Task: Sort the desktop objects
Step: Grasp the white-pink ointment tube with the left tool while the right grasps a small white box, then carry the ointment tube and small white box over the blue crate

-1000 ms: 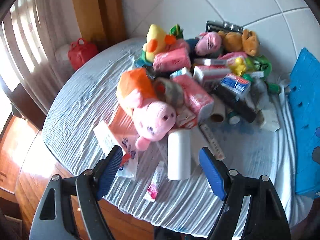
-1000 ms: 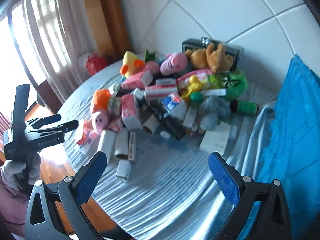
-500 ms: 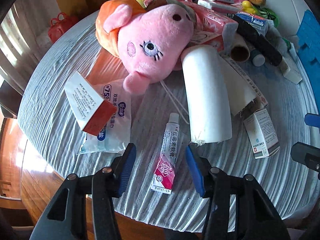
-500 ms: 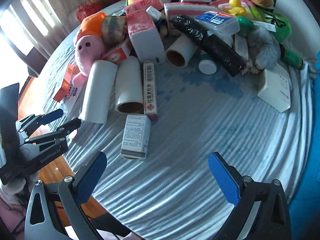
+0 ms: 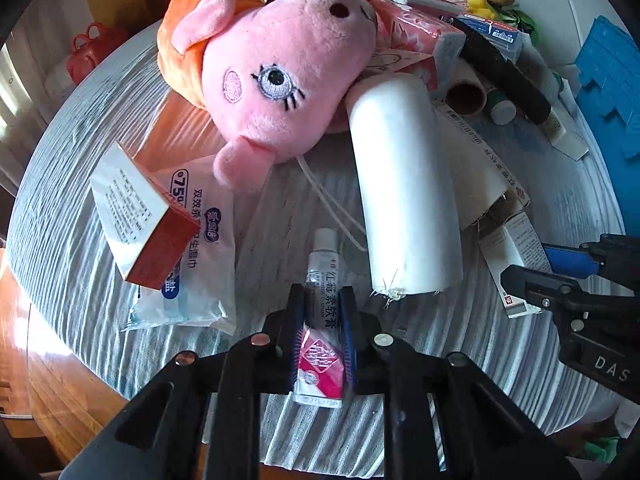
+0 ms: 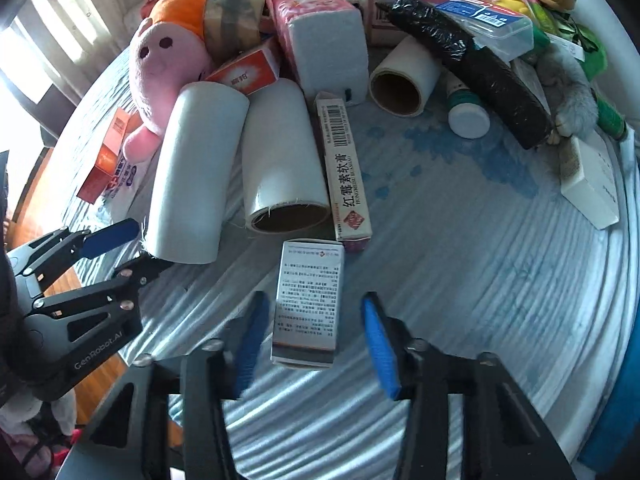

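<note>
While clamped on the ointment tube (image 5: 322, 320) at the table (image 5: 400, 432) edge, left gripper (image 5: 321, 332) beside white roll (image 5: 404, 200); right gripper (image 6: 316, 344) spread around medicine box (image 6: 308, 304), untouched.

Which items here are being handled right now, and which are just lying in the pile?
Being handled:
- ointment tube, pinched between the left gripper fingers
- small medicine box, lying between the open right gripper fingers, not yet gripped

Lying about:
- pink pig plush
- white roll
- wet-wipe pack
- long ointment carton
- black wrapped bundle
</note>
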Tool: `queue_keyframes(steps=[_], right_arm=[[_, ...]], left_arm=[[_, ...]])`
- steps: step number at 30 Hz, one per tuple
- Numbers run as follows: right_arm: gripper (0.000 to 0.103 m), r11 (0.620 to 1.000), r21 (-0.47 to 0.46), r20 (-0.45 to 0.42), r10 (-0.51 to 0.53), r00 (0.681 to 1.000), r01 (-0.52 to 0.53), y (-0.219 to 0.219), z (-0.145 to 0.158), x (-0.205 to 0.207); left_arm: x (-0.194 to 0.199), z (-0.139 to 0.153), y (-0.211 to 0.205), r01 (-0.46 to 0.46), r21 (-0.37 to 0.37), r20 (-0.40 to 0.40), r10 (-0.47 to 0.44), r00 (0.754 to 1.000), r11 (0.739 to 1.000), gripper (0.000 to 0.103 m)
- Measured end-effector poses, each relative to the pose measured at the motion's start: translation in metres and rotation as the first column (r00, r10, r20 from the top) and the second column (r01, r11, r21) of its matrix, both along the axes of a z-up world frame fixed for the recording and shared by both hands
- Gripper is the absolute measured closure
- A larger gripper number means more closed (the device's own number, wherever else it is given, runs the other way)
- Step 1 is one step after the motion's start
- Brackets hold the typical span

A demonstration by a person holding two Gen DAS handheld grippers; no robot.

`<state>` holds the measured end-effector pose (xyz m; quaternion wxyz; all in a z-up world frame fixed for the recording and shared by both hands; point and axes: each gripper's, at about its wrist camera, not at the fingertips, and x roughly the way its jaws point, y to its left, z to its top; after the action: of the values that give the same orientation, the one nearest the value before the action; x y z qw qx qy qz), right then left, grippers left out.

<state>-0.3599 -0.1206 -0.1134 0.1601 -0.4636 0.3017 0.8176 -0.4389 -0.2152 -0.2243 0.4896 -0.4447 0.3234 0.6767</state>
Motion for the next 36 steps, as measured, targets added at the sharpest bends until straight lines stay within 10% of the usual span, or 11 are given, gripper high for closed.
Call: queue_keyframes(steps=[6, 19, 27, 36], right_arm=[[0.073, 0.998, 0.059, -0.039, 0.006, 0.999, -0.004, -0.005, 0.019, 0.015], [0.073, 0.956, 0.232, -0.249, -0.118, 0.961, 0.178, 0.013, 0.115, 0.098], [0.073, 0.862, 0.345, -0.389, -0.230, 0.892, 0.373, 0.032, 0.184, 0.188], [0.072, 0.697, 0.392, -0.492, -0.392, 0.777, 0.600, 0.051, 0.229, 0.311]], left_arm=[[0.010, 0.017, -0.009, -0.028, 0.039, -0.017, 0.029, 0.999, 0.999, 0.086], [0.065, 0.146, 0.009, 0.099, 0.311, -0.131, -0.060, 0.990, 0.945, 0.086], [0.149, 0.216, 0.030, 0.270, 0.445, -0.237, -0.179, 0.955, 0.854, 0.086], [0.263, 0.281, 0.059, 0.448, 0.570, -0.278, -0.351, 0.894, 0.689, 0.086]])
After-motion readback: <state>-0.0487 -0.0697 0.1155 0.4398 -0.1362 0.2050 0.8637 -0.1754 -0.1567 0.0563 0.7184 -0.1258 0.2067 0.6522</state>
